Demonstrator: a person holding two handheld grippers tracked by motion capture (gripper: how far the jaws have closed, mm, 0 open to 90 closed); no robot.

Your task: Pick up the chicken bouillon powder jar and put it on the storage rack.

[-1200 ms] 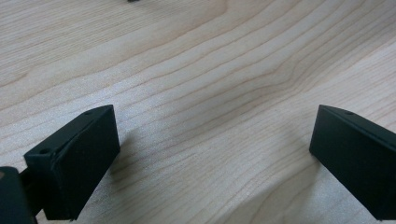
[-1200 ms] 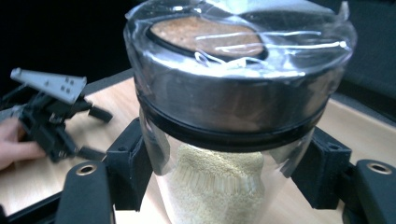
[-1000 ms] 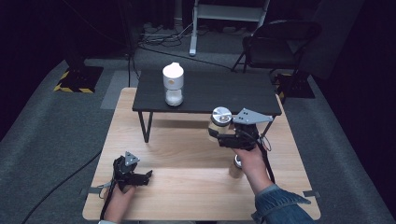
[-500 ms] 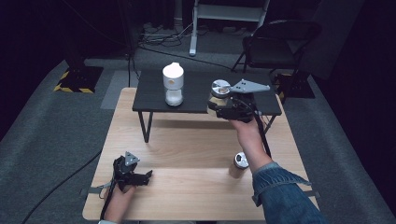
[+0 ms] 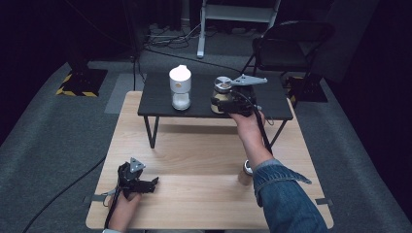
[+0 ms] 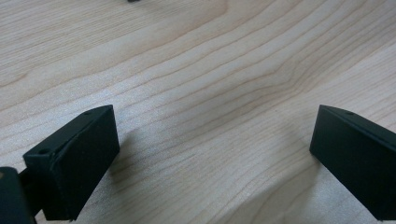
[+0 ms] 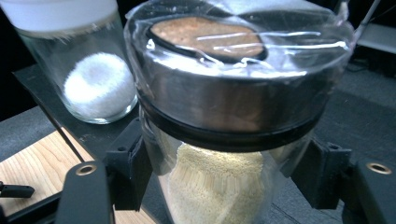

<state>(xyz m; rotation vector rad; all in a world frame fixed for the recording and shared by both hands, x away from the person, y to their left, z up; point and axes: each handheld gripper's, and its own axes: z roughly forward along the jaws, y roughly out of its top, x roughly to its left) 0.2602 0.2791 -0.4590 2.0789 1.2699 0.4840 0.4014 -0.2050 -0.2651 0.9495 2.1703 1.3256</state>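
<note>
My right gripper (image 5: 221,100) is shut on a glass jar (image 5: 222,94) with a metal lid, part full of yellowish grains. It holds the jar upright over the black raised shelf (image 5: 272,102), to the right of a white-lidded jar (image 5: 180,88) of white powder. In the right gripper view the held jar (image 7: 224,126) sits between both black jaws, with the white-lidded jar (image 7: 88,70) behind it at the left. Near the wooden table's (image 5: 194,160) front left corner my left gripper (image 5: 145,184) rests, open, its jaws wide apart over bare wood (image 6: 210,116).
A small wooden shaker (image 5: 245,173) with a metal top stands on the table beside the right forearm. A black folding chair (image 5: 291,43) and a white stand (image 5: 233,14) are behind the shelf. Cables lie on the grey floor.
My right gripper has carried the jar away from the table's middle, up and back over the black shelf. The left gripper has stayed still.
</note>
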